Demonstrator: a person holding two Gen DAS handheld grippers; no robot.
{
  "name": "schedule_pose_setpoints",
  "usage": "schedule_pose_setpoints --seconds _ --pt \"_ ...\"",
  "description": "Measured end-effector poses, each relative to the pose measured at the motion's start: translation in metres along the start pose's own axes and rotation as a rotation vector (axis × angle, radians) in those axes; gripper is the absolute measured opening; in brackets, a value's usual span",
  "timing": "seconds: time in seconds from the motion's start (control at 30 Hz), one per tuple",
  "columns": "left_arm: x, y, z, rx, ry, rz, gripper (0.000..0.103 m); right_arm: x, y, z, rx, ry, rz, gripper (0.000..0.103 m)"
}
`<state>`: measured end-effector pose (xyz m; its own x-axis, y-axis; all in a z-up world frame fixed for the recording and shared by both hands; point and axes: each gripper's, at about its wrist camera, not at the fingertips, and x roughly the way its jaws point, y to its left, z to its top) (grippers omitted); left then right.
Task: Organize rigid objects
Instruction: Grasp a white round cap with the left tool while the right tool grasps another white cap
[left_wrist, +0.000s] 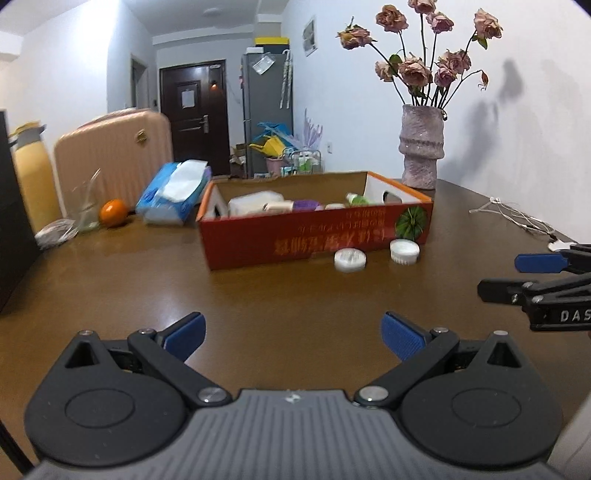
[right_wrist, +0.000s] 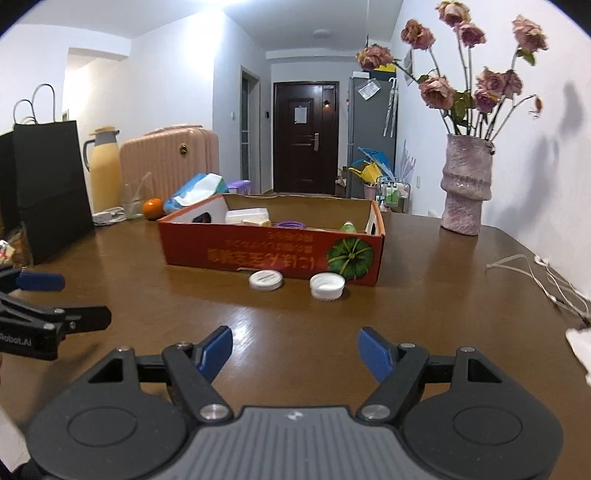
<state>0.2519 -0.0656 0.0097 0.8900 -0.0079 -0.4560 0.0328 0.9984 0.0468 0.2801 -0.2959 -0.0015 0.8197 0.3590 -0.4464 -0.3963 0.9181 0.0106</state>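
Both tilted down over the table (left_wrist: 110, 280), left tool (left_wrist: 293, 334) and right tool (right_wrist: 295, 350), jaws apart, empty. Facing the box (right_wrist: 273, 254) and two caps (right_wrist: 266, 279). "Robot.AI" legible on left tool; box print upside down, unreadable.

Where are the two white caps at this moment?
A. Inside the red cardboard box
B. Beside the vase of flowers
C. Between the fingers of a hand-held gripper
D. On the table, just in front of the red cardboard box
D: both white caps lie on the bare table by the near wall of the red cardboard box, outside it.
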Motion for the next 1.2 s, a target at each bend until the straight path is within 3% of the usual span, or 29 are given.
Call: schedule_pose_setpoints --seconds 0.2,0.37,0.47,0.57,0.6,0.67,0.73,1.0,1.2 --pt "0.071 -0.014 0.038 0.066 0.038 -0.115 0.101 0.062 -0.028 0.036 -0.019 0.066 0.016 0.074" --pt "0.141 -0.030 0.052 0.119 0.151 -0.191 0.077 0.122 -0.044 0.050 0.008 0.159 0.049 0.071" --pt "0.172 -0.033 0.056 0.119 0.199 -0.221 0.071 0.148 -0.045 0.052 -0.010 0.202 0.054 0.058" --pt "0.188 -0.035 0.057 0.127 0.214 -0.252 0.062 0.165 -0.050 0.053 -0.004 0.219 0.055 0.053" --pt "0.193 -0.036 0.056 0.125 0.224 -0.266 0.055 0.169 -0.052 0.053 0.004 0.223 0.062 0.049" --pt "0.196 -0.038 0.054 0.131 0.207 -0.260 0.053 0.174 -0.055 0.053 0.020 0.225 0.079 0.042" --pt "0.197 -0.037 0.054 0.134 0.188 -0.260 0.041 0.177 -0.056 0.052 0.023 0.221 0.092 0.039" --pt "0.194 -0.037 0.056 0.126 0.181 -0.253 0.040 0.176 -0.053 0.053 -0.004 0.205 0.086 0.039" --pt "0.145 -0.033 0.058 0.091 0.108 -0.221 0.040 0.141 -0.053 0.058 0.022 0.146 0.063 0.039"
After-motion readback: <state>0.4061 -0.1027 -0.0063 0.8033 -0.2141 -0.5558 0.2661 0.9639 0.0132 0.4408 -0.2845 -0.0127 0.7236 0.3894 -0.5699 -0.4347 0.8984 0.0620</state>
